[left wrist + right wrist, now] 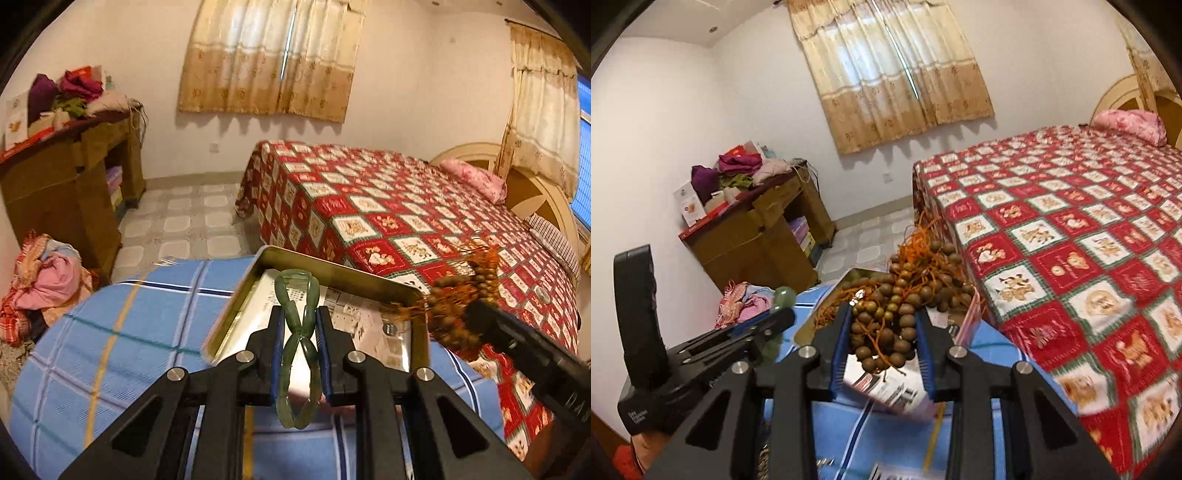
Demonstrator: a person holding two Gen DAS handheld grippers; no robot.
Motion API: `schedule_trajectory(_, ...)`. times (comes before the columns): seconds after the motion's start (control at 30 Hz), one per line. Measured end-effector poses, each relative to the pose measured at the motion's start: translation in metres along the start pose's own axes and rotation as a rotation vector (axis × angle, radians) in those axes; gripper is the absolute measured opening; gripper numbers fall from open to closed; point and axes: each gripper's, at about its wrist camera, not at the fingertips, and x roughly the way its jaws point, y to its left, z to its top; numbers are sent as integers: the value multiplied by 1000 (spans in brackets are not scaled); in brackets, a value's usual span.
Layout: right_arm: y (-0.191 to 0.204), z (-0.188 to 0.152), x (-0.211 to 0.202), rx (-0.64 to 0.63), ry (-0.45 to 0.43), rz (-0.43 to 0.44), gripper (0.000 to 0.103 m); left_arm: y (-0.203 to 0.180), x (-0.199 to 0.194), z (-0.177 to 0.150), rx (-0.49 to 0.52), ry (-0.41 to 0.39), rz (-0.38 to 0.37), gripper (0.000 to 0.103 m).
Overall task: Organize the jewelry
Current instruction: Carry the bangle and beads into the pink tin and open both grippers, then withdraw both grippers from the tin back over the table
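Observation:
My left gripper (299, 325) is shut on green jade bangles (297, 339), crossed between the blue pads, held above a shallow gold metal tray (236, 306). The tray stands on a surface under a blue checked cloth (122, 332) and is lined with printed paper. My right gripper (884, 325) is shut on a bunch of brown wooden bead strings (897, 314) with orange tassels, held over the tray's right end (858, 275). The bead bunch (454, 314) and right gripper also show at the right of the left wrist view. The left gripper (775, 317) shows at the left of the right wrist view.
A bed with a red patchwork quilt (388, 206) lies close behind the tray to the right. A wooden cabinet (70, 184) with piled clothes stands at the left wall. A heap of clothes (44, 280) lies on the tiled floor.

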Motion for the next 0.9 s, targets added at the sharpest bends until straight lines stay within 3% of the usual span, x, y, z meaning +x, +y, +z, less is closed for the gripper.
schedule_trajectory(0.17, -14, -5, 48, 21, 103, 16, 35, -1, 45, -3, 2, 71, 17, 16)
schedule_trajectory(0.33, -22, -13, 70, 25, 168, 46, 39, 8, 68, -9, -14, 118, 47, 18)
schedule_trajectory(0.37, -23, -14, 71, 29, 178, 42, 40, 10, 71, -10, -29, 132, 41, 26)
schedule_trajectory(0.4, -23, -14, 70, 36, 185, 50, 49, 13, 72, -11, -50, 148, 33, 45)
schedule_trajectory(0.43, -24, -14, 68, 45, 185, 59, 60, 16, 70, -10, -64, 152, 30, 55)
schedule_trajectory(0.47, -25, -11, 58, 54, 158, 61, 62, 19, 62, -8, -82, 138, 30, 68)
schedule_trajectory(0.6, -18, 12, 5, 50, -8, 21, 63, 24, 17, 15, -89, 49, 23, 70)
schedule_trajectory(0.67, -14, 23, -43, 43, -133, 14, 63, 29, -14, 24, -78, -14, 65, 73)
schedule_trajectory(0.73, -7, 25, -76, 25, -194, 1, 73, 34, -46, 26, -68, -67, 126, 75)
schedule_trajectory(0.83, 3, 11, -99, 1, -196, -3, 78, 40, -87, 10, -58, -96, 193, 76)
schedule_trajectory(0.9, 4, -12, -105, 15, -141, -7, 78, 42, -108, -13, -44, -76, 235, 76)
